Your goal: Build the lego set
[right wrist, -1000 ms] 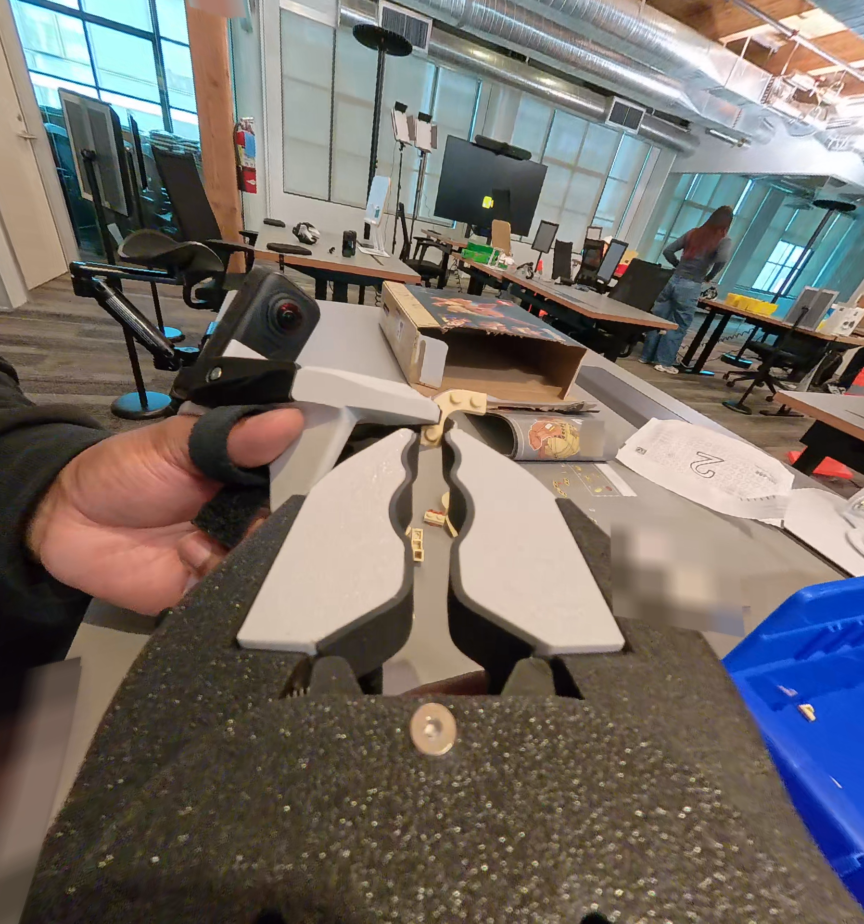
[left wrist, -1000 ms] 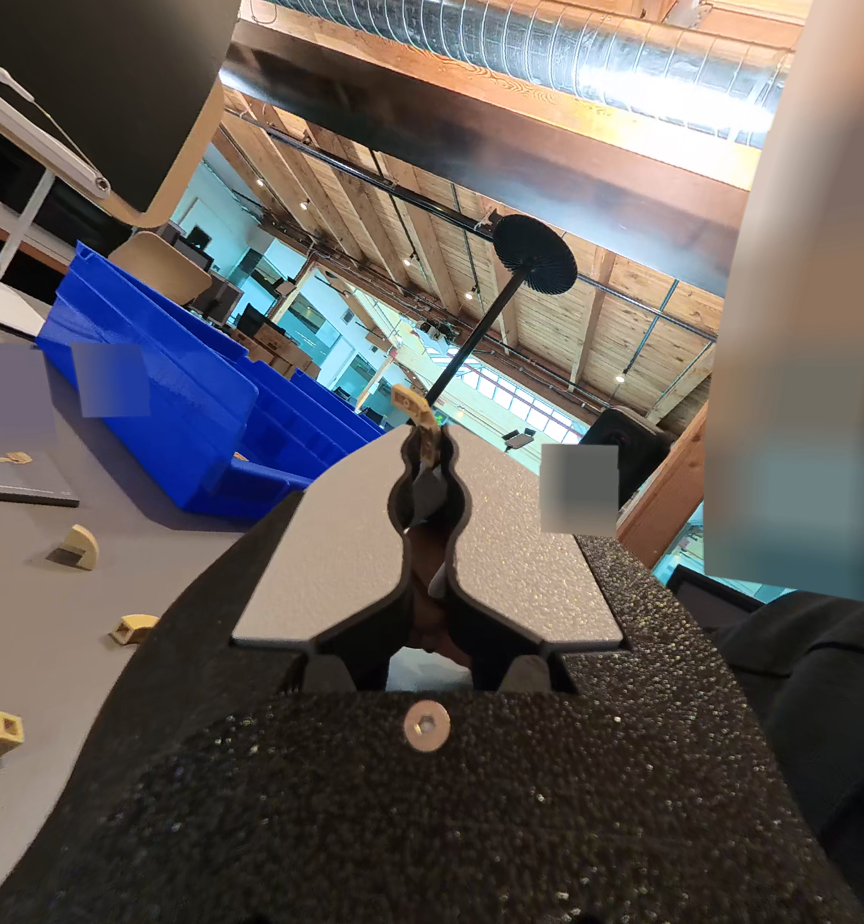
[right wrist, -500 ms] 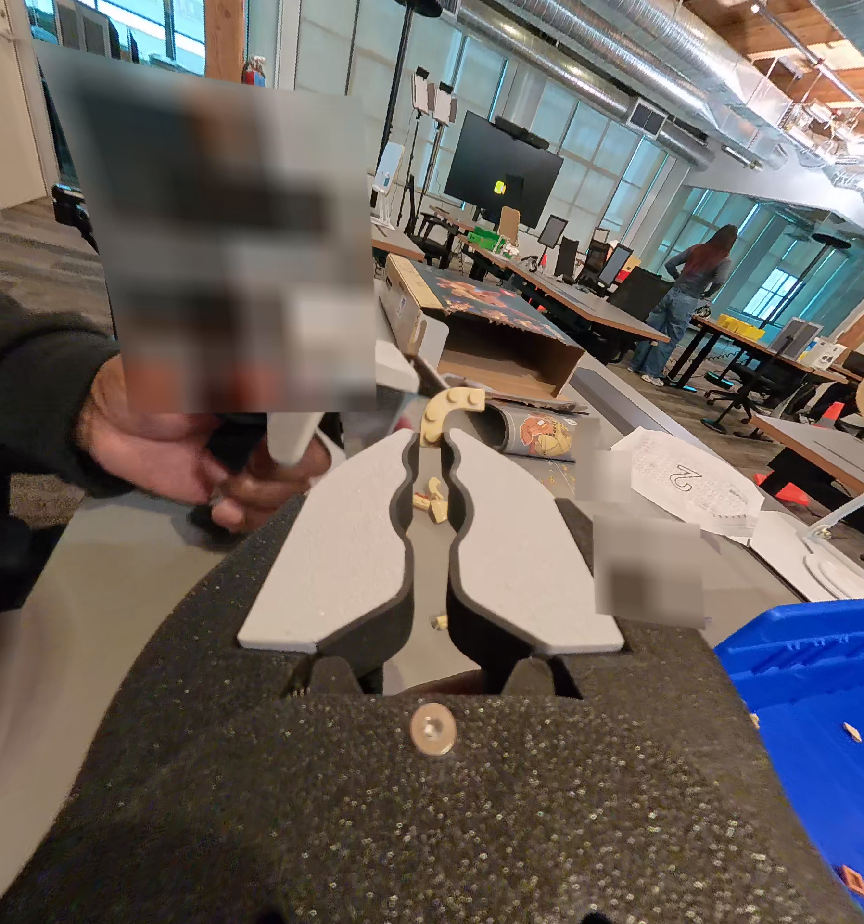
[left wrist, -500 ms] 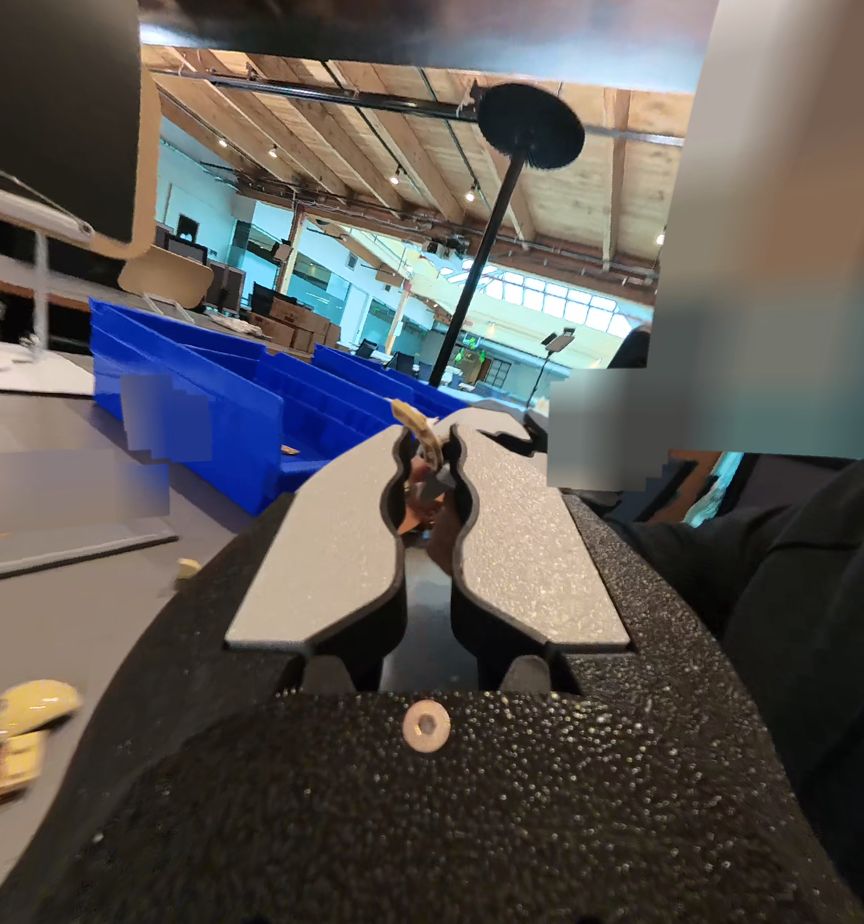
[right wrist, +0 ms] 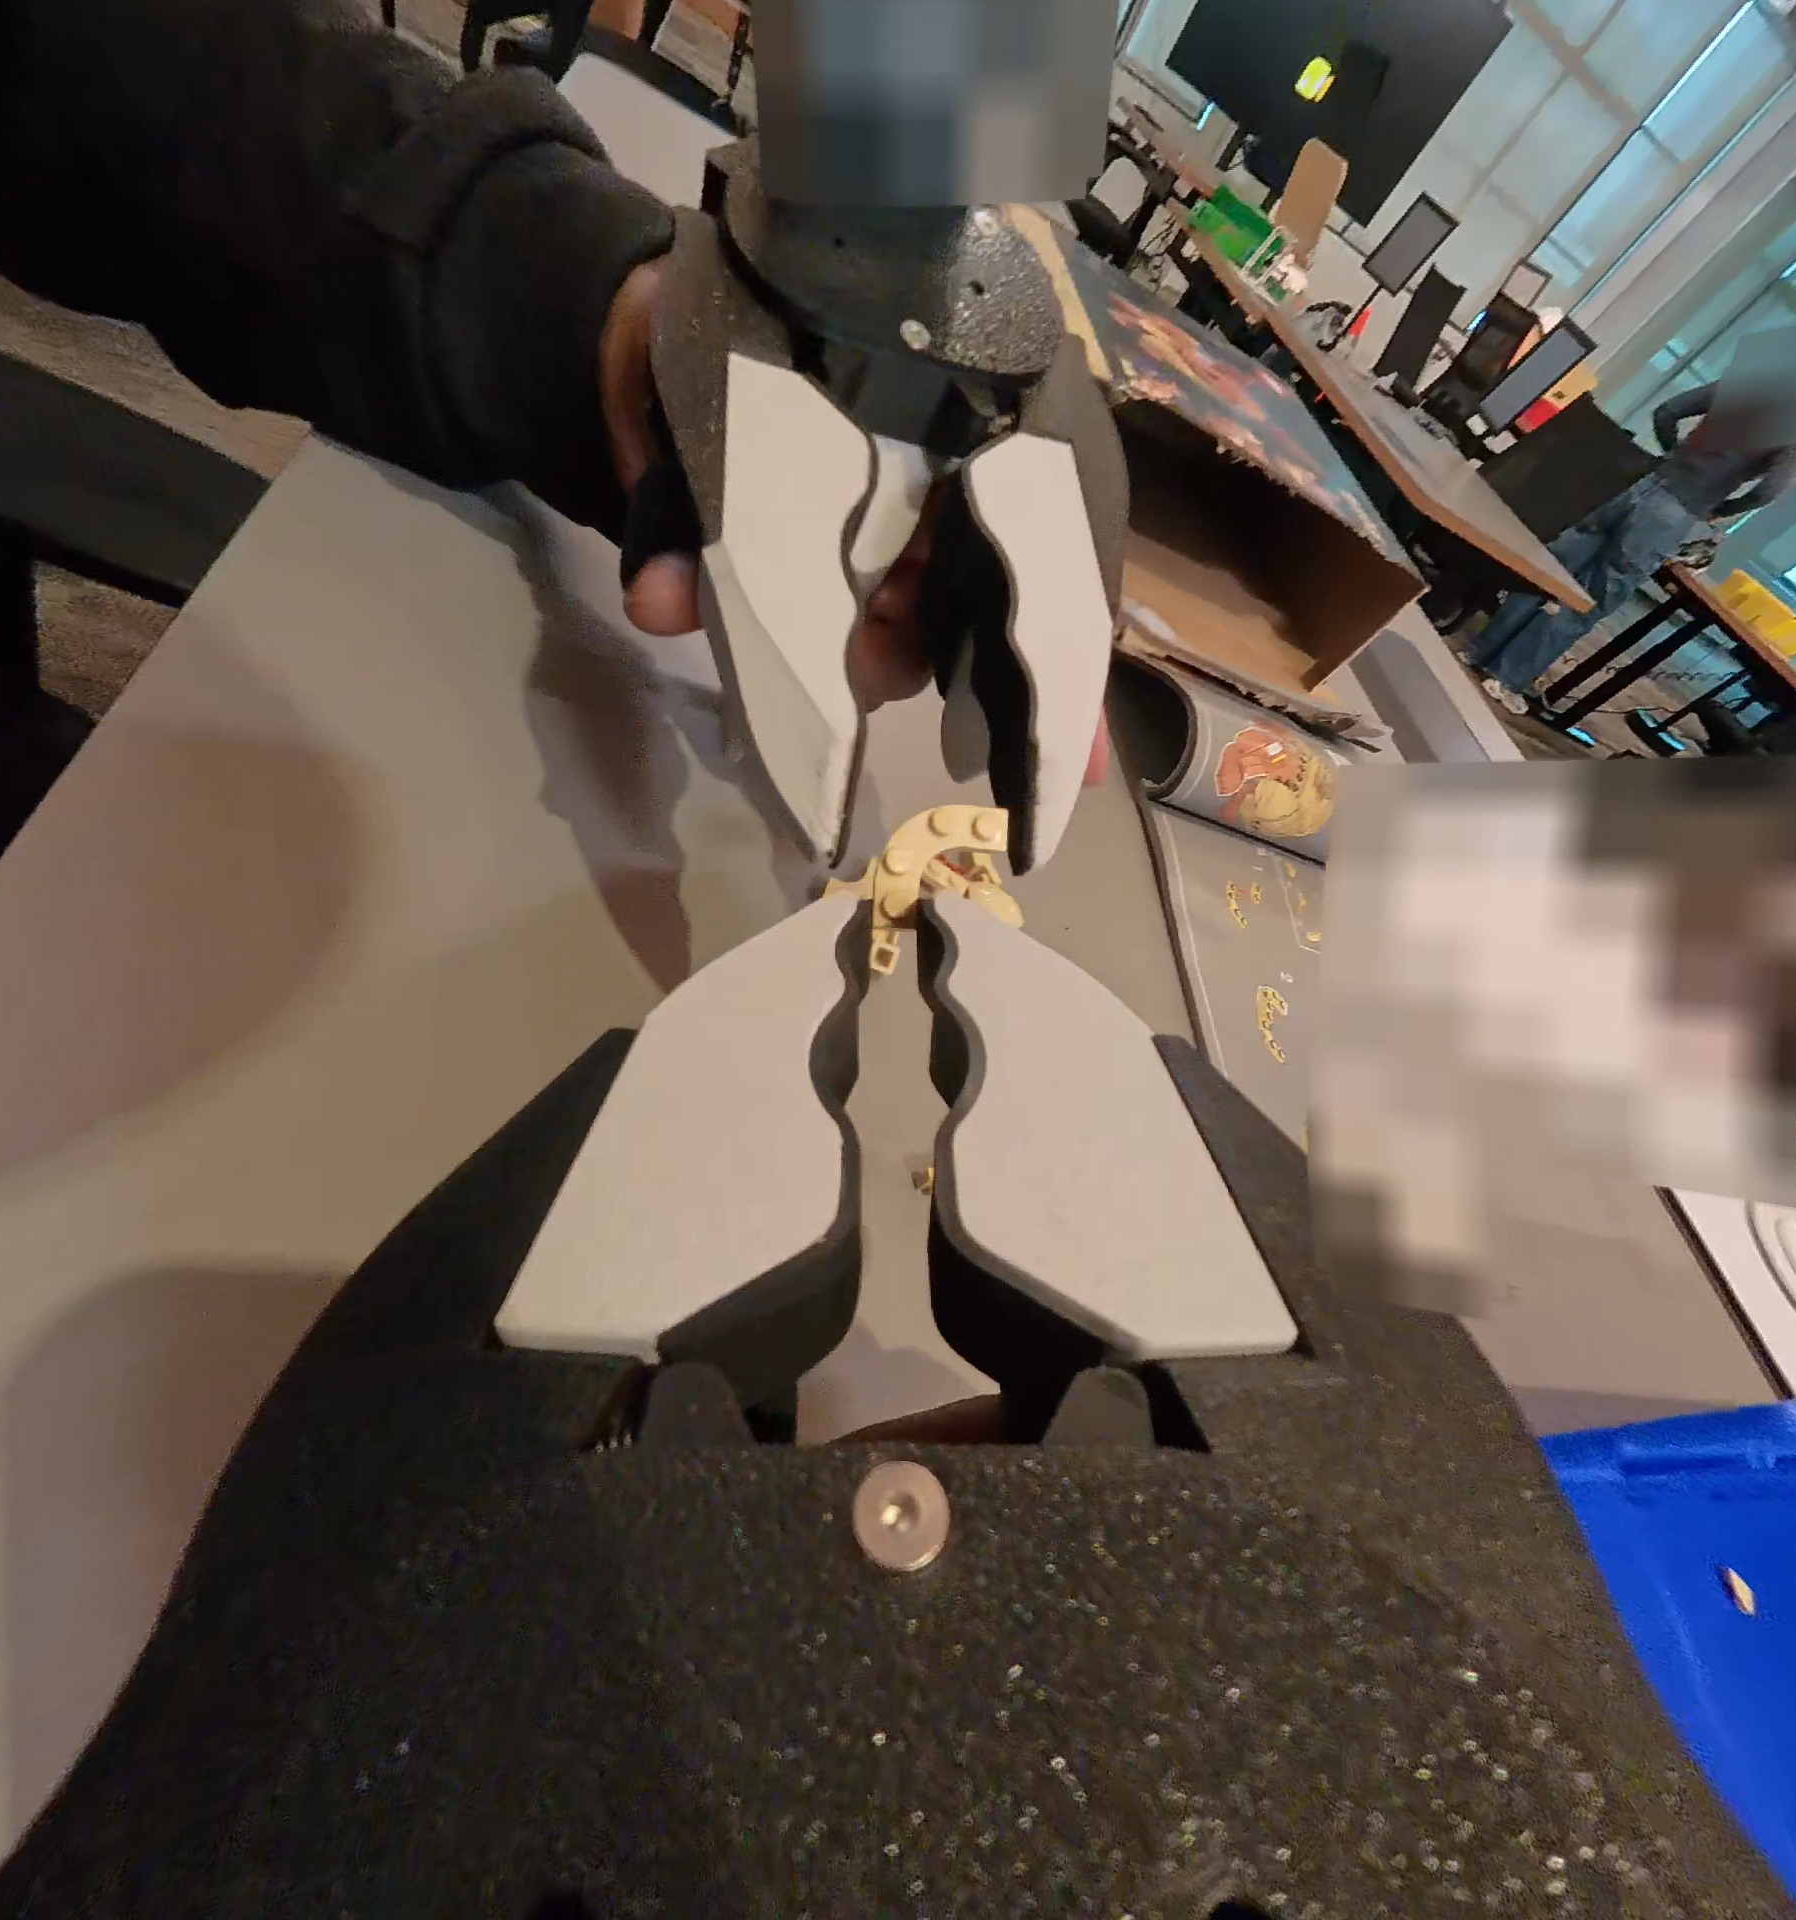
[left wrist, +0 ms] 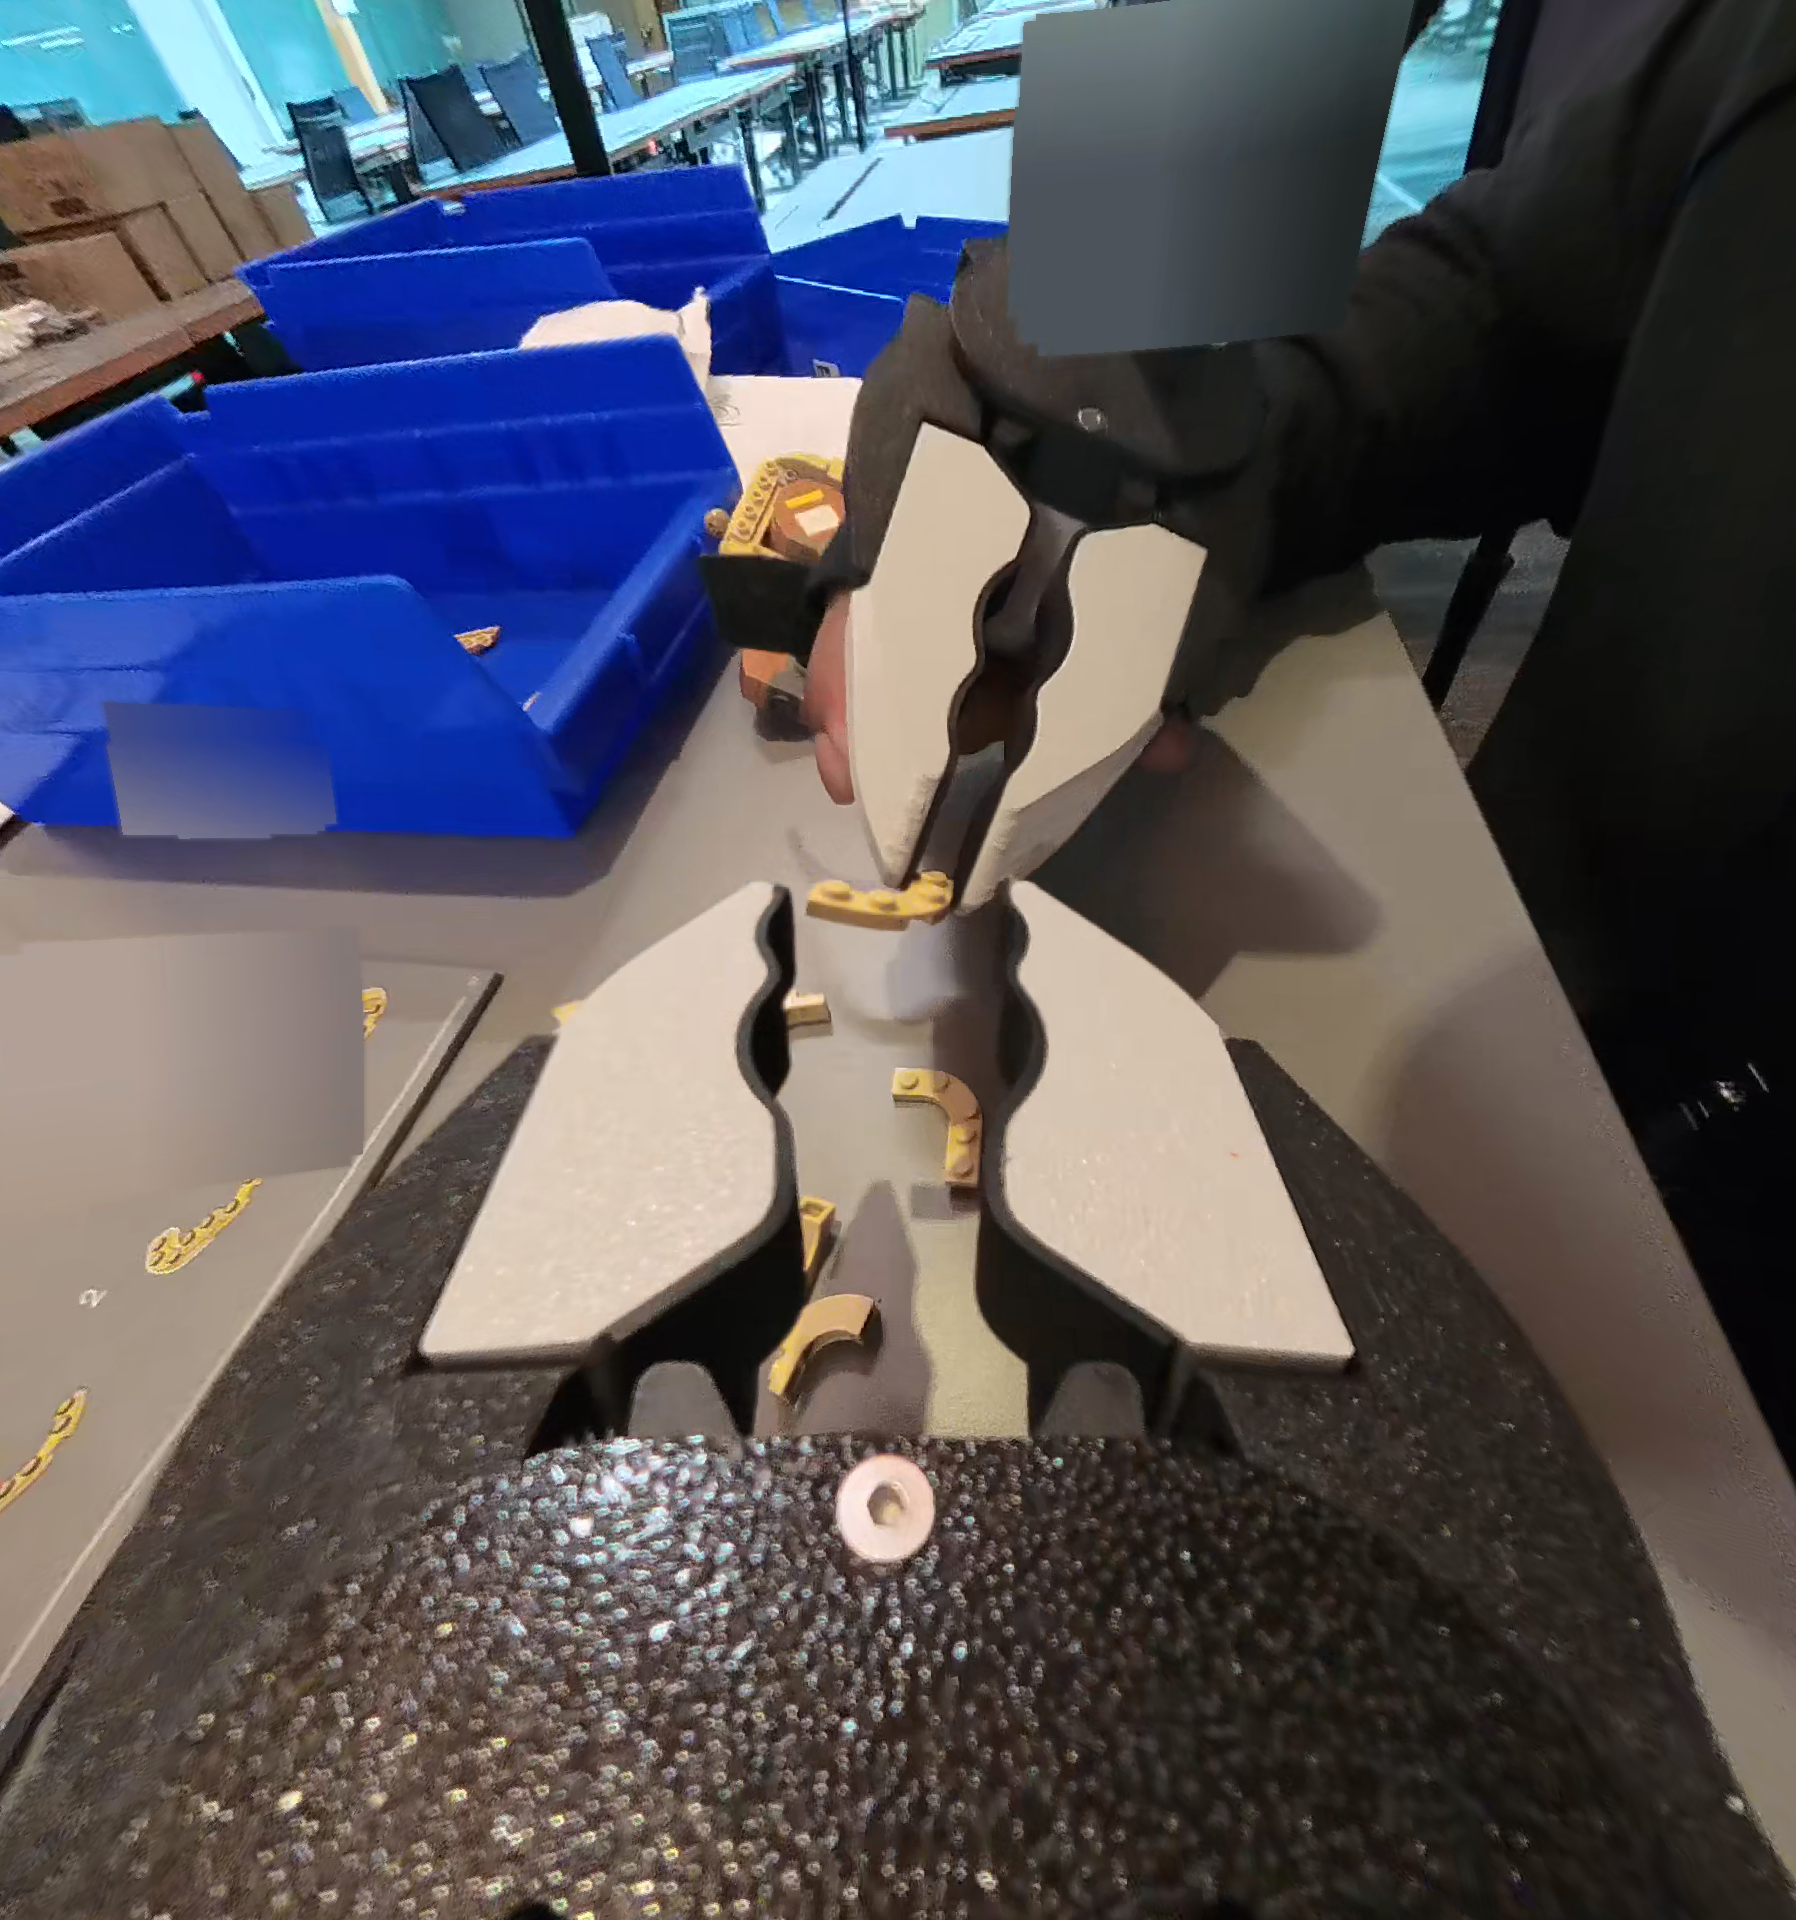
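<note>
My right gripper (right wrist: 889, 916) is shut on a tan curved studded plate (right wrist: 938, 854), pinching one end just above the grey table (right wrist: 302, 831). In the left wrist view the same plate (left wrist: 878, 900) hangs from the right gripper's fingertips (left wrist: 987, 862), level with the tips of my left gripper (left wrist: 896, 902). The left gripper's jaws are open around the plate and do not press on it. In the right wrist view the left gripper (right wrist: 925, 847) points down at the plate with its fingers apart. A small tan piece with a square hole (right wrist: 881, 956) shows right under the plate.
Blue bins (left wrist: 354, 582) stand at the left, and another blue bin (right wrist: 1704, 1558) is at the lower right. An open instruction booklet (left wrist: 198, 1247), loose tan pieces (left wrist: 941, 1117) and a part-built brown model (left wrist: 790, 520) lie on the table. A cardboard box (right wrist: 1237, 520) stands behind. Both grippers' tips are close together, under 4 cm apart. My right gripper's tips are some 20 cm from the part-built brown model (left wrist: 790, 520).
My left gripper tipped down from the ceiling towards the table and opened; the small tan piece it pinched is no longer in it. My right gripper tilted down, still holding the curved plate.
</note>
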Tool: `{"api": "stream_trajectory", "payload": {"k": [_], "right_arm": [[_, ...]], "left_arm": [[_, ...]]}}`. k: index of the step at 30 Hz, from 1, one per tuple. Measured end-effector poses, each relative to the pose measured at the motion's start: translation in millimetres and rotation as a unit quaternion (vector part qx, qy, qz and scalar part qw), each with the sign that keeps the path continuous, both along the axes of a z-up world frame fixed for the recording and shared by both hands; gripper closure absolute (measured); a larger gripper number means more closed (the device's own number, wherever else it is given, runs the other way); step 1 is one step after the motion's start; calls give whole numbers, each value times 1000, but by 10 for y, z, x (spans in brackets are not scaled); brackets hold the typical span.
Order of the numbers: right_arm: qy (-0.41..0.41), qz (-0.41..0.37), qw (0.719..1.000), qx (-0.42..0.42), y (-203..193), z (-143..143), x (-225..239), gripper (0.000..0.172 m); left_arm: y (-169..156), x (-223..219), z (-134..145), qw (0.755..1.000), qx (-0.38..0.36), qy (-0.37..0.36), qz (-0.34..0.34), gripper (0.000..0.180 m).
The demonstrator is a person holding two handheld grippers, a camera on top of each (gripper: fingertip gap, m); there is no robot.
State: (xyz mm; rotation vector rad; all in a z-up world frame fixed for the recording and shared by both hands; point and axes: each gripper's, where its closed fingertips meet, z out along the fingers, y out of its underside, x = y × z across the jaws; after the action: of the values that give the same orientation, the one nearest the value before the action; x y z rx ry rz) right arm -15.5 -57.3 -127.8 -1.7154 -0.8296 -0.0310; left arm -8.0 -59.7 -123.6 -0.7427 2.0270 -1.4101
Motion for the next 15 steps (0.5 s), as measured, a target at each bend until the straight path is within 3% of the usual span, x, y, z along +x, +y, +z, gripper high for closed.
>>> {"api": "stream_trajectory", "payload": {"k": [8,15], "right_arm": [[-12,16,999,-30,55,-112,-51,164],[-30,20,990,-139,49,-394,9,148]], "left_arm": [[62,-37,-75,999,20,-14,-27,158],[298,-79,-151,999,29,9,-11,160]]}}
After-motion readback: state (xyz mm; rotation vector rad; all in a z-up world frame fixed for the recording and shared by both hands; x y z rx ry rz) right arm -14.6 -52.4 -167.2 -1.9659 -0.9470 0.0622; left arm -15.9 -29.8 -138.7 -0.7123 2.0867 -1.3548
